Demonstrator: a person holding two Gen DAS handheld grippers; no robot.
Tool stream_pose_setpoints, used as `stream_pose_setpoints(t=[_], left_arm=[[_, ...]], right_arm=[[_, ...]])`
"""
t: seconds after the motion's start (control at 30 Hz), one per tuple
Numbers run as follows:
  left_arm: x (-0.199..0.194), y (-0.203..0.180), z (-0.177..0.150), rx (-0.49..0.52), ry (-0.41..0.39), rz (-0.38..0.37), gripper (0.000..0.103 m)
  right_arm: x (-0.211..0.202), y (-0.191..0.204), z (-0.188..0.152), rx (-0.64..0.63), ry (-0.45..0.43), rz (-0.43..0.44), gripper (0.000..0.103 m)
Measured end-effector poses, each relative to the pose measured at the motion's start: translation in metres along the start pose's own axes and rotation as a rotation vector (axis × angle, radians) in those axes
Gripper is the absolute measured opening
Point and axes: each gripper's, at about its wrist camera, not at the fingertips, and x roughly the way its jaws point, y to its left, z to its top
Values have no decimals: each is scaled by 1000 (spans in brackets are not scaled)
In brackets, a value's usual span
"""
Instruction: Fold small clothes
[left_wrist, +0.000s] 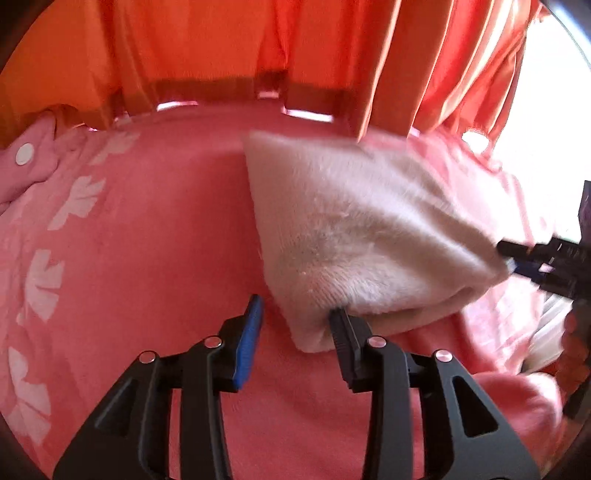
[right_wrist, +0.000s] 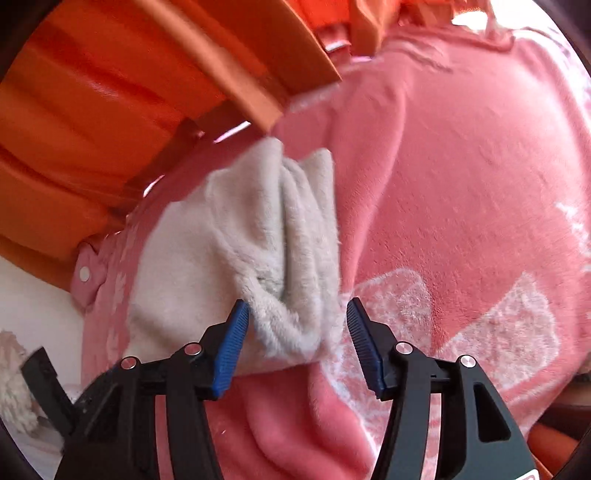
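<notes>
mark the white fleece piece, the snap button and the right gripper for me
white fleece piece (left_wrist: 369, 229), left wrist view, middle of its top face
snap button (left_wrist: 24, 154), left wrist view, the round white cap
right gripper (right_wrist: 297, 325), right wrist view, midway between its fingertips

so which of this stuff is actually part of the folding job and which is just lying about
Part of the job:
- white fleece cloth, folded over on the blanket
- left tongs, open beside its near corner
- right tongs, open around its bunched end

Just lying about:
- pink blanket underneath
- orange curtain behind
- pink snap-button garment at the blanket's edge
</notes>
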Motion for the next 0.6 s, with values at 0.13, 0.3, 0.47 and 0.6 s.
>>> stream_pose_setpoints(t=[0.13,0.3,0.47,0.6], left_arm=[[-13,3,6,-49,-45,-42,38],[-35,17,12,-96,-163,-27,57],[-18,42,18,-130,-131,70,58],[-17,51,18,-158,-127,71,58]], right_arm=[[27,15,-1,-59,59,-68,60],[34,47,0,-132,14,-144,26],[7,101,13,-282,-80,-163,16],[-61,123,26,-236,-235,186,14]])
